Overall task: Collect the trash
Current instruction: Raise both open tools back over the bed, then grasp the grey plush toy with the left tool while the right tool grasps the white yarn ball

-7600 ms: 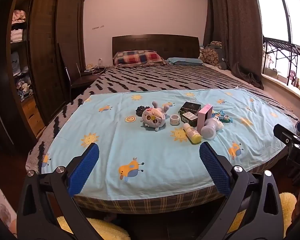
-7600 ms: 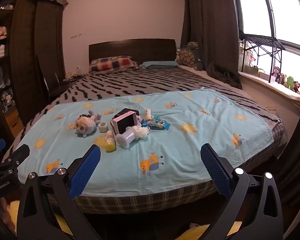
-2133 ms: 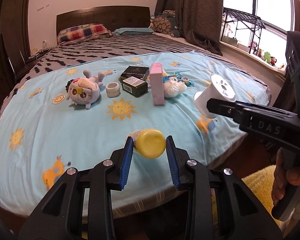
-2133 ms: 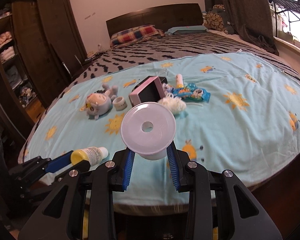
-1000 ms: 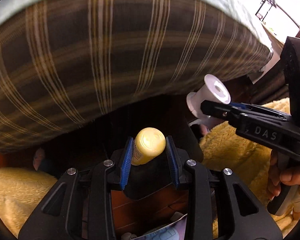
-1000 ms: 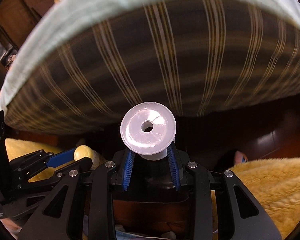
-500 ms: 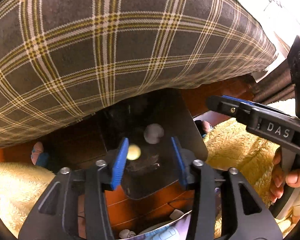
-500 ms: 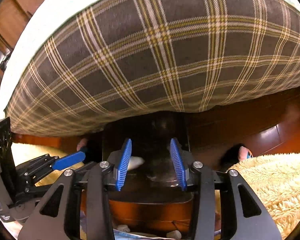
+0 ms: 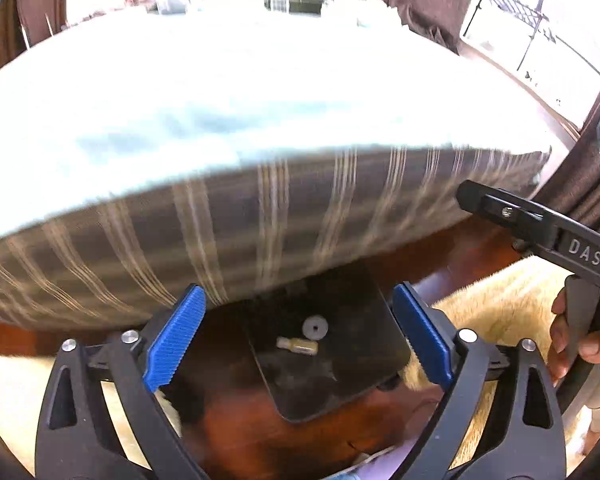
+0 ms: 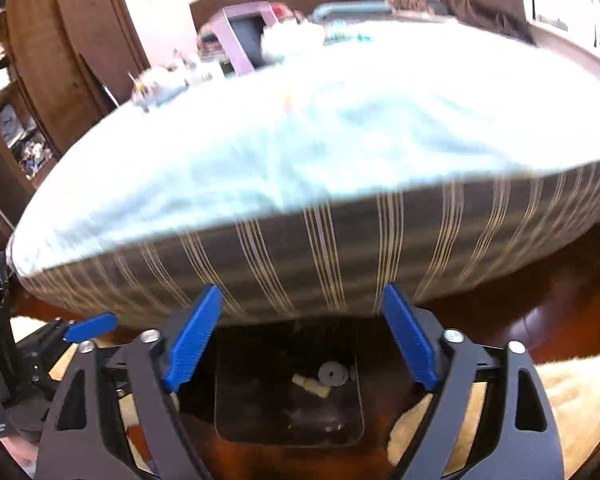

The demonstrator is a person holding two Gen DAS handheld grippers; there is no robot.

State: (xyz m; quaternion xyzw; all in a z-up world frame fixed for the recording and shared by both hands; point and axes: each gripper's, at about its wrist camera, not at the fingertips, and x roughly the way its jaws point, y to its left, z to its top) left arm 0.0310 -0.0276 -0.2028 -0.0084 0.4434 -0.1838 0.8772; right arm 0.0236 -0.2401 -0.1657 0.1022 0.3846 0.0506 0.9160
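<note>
A black bin (image 9: 332, 380) stands on the floor under the bed's edge. In it lie a yellow-capped bottle (image 9: 298, 346) and a white plastic spool (image 9: 315, 327). My left gripper (image 9: 299, 293) hangs above the bin with its jaws opening wide and nothing between them. The right wrist view shows the same bin (image 10: 260, 400), bottle (image 10: 312, 386) and spool (image 10: 333, 373) below my right gripper (image 10: 302, 292), whose jaws are also opening and hold nothing. On the blurred bed top stand a pink box (image 10: 240, 40) and a plush toy (image 10: 156, 84).
The bed (image 9: 260, 100) has a light blue sheet and a plaid side (image 9: 260, 232) overhanging the bin. Yellow fluffy rugs (image 9: 500, 312) lie on the wooden floor (image 10: 540, 320) on both sides. A dark wardrobe (image 10: 80, 40) stands at the left. A hand (image 9: 580, 344) holds the right gripper's handle.
Both grippers opened and let go; the bottle and the spool dropped into the bin. Both grippers then rose, bringing the bed top back into view.
</note>
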